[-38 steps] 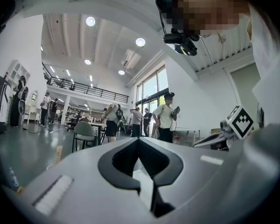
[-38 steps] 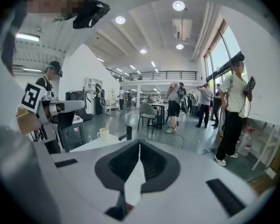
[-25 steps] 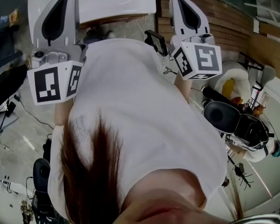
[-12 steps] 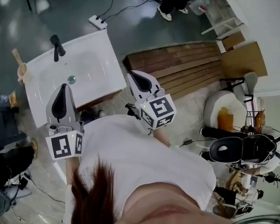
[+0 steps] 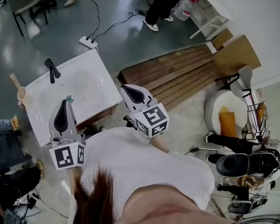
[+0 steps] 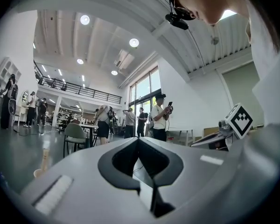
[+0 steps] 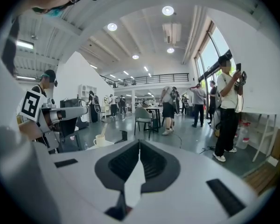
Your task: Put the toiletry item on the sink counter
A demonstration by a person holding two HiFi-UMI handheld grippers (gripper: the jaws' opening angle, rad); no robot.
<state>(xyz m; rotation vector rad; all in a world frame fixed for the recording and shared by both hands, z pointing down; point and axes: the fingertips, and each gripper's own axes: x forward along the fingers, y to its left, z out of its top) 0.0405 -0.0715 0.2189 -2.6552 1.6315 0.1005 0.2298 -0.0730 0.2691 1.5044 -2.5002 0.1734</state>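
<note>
1. As the person looks steeply down, both arms reach toward 11 o'clock. The left gripper (image 5: 65, 101) hovers over the near edge of the white sink counter (image 5: 91, 80), just beside the drain (image 5: 69, 98). The right gripper (image 5: 126, 88) hangs by the counter's 3 o'clock corner.
2. Both grippers are clenched, jaws together, with nothing between them.
3. A cup (image 5: 21, 94) holding a wooden stick stands at the counter's 9 o'clock edge, well apart from both grippers. An orange bottle (image 5: 227, 120) rests on a white round object (image 5: 213, 104) far off at 3 o'clock. Which one is the toiletry item cannot be told.
4. A black faucet (image 5: 51, 70) stands at the counter's 12 o'clock side, and wooden planks (image 5: 177, 73) lie at 2 o'clock.
</note>
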